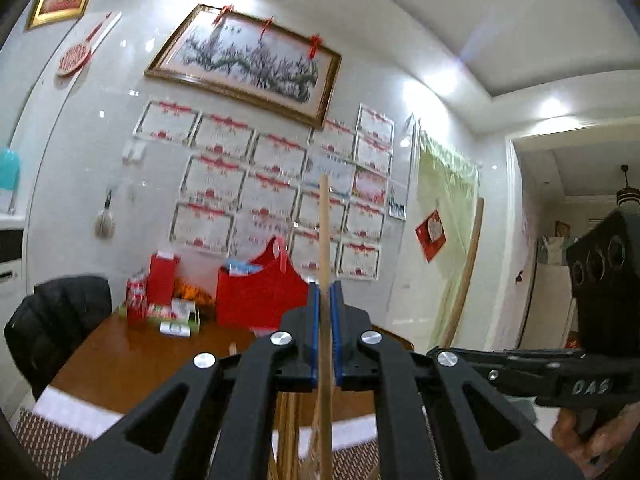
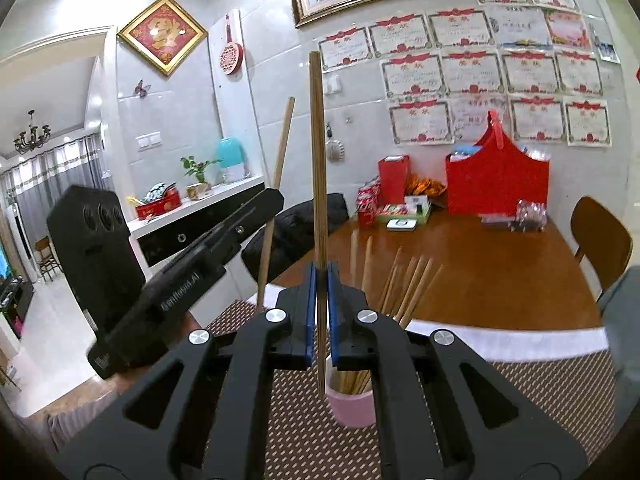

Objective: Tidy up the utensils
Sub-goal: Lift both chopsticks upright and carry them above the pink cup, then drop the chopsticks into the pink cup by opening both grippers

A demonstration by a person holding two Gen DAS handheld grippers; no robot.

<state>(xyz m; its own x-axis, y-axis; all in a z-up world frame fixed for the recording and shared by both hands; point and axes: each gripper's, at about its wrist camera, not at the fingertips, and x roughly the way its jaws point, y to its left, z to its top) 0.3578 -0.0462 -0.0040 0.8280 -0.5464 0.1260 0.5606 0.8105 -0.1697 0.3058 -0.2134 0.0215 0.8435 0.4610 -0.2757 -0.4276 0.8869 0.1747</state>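
- Chopsticks: a dark chopstick (image 2: 316, 168) stands upright, clamped in the right gripper (image 2: 320, 308) above the pink cup (image 2: 352, 408).
- A pale chopstick (image 1: 325, 248) is clamped upright in the left gripper (image 1: 325, 320).
- More chopsticks (image 2: 404, 280) lean in the cup, which stands on the woven mat (image 2: 540, 392) on the brown surface (image 2: 500, 272).

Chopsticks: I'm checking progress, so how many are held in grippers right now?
2. A pale chopstick is clamped upright in the left gripper; a darker chopstick is clamped in the right gripper above the pink cup, which holds more.
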